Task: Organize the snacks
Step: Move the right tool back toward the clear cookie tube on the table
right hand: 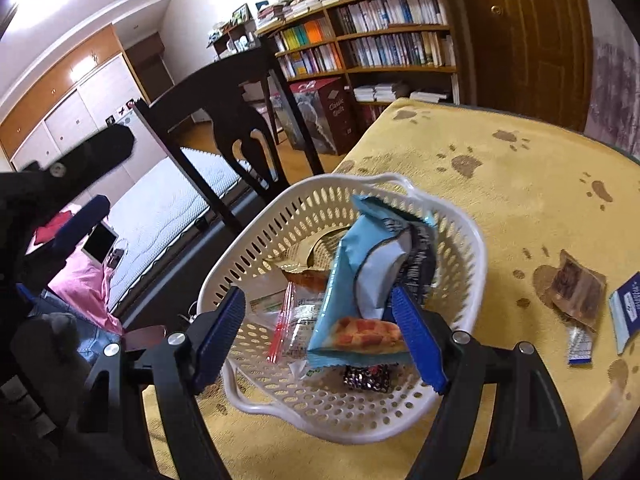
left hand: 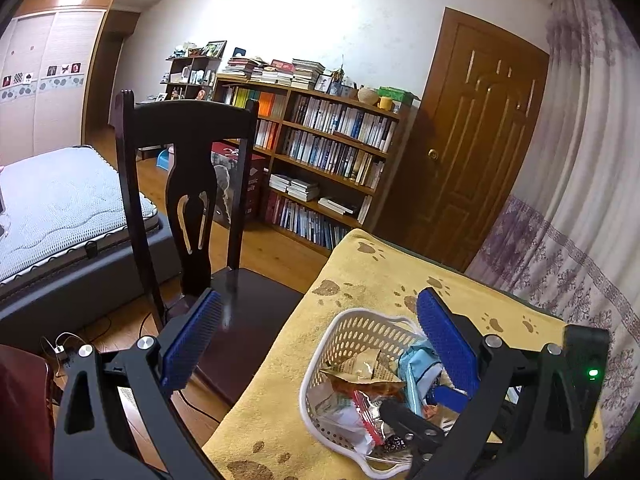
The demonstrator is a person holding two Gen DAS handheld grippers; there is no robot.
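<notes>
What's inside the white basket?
The white basket holds a light blue snack packet on top, a brown wrapper and a small dark patterned snack. Anything beneath them is hidden.

A home bedroom: a bed lies at the left, a wardrobe beyond it, a packed bookshelf against the far wall, a wooden door at right.

Chair crowding basket's left, bare cloth beyond, seemingly open to right.
</notes>
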